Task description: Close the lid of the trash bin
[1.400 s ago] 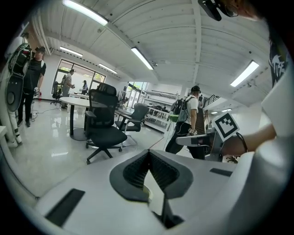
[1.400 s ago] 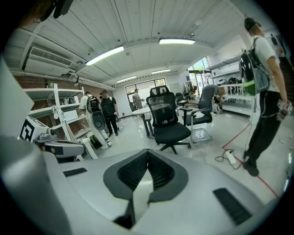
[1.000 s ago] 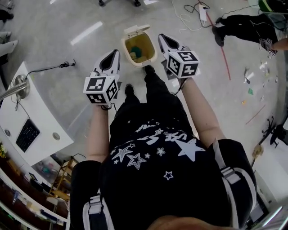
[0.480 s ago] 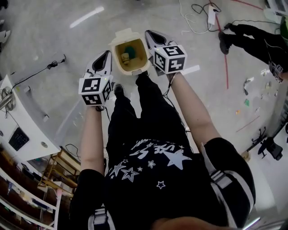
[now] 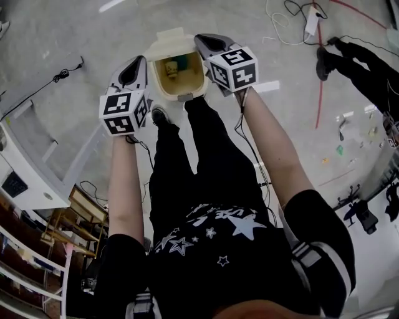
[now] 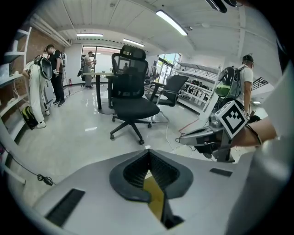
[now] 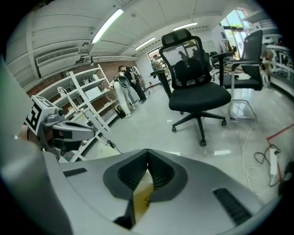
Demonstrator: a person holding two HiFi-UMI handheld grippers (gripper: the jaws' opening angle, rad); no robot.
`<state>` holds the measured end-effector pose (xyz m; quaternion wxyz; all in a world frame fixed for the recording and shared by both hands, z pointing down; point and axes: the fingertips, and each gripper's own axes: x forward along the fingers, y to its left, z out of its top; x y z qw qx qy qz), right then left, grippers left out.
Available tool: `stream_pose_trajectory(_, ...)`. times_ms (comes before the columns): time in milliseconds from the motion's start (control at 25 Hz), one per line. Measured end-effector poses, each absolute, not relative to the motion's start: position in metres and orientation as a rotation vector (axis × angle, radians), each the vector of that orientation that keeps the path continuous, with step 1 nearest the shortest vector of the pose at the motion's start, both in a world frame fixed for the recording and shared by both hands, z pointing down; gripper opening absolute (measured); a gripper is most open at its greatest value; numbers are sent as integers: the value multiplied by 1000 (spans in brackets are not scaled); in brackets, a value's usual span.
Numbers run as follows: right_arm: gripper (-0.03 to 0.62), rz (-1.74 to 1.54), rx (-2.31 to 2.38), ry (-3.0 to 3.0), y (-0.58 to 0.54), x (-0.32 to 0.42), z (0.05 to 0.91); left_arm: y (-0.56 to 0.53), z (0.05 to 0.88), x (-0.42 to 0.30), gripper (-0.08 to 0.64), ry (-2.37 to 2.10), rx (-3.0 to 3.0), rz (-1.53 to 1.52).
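Left gripper [image 6: 148, 153]: jaws pressed together at the tips, nothing pinched. Behind the tips, a narrow slit with a yellowish patch [image 6: 154, 195] showing through; too little of it to tell what it is. Right gripper [image 7: 147, 154]: same stance, tips shut on each other, empty, with a like yellow sliver in the slit.

Past the left jaws: a black chair [image 6: 131, 98] on a glossy floor, a second chair behind it, people standing far off at the left edge, one more with a backpack [image 6: 229, 82] at the right. Also there, the right gripper with its marker cube, seen side-on. Past the right jaws: another black chair, white shelves [image 7: 87, 98] at the left, and the left gripper low at the left edge, partly cut off.

Seen only from the head view: the bin [image 5: 161, 91], cream, on the floor between the two grippers, just ahead of the person's feet. Lid [image 5: 169, 37] up, tipped back at the far side. Inside, something yellow and something blue-green, too small to name. Near rim partly covered by a leg. Right gripper close by the bin's right rim, left gripper beside the left rim; touching or apart, impossible to tell from above. Cables [image 5: 299, 15] on the floor at the upper right.
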<state>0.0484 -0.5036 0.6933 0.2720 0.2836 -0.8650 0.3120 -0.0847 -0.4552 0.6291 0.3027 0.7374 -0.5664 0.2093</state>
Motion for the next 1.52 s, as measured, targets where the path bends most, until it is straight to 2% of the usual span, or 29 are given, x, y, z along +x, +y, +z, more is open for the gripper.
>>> stream_pose_trajectory(320,8,871,714,-2316,-477,55,710,-439,666,-85,11,-1466,1890,580)
stream_pose_trajectory(920,8,998,873,-2102,-372,69,785,-327,761,-55,11,-1219,1842,705)
stream_pose_trajectory(1520,8,1035,898,-2020,-330,82,864,-291,854,-38,11,-1110,1793,837)
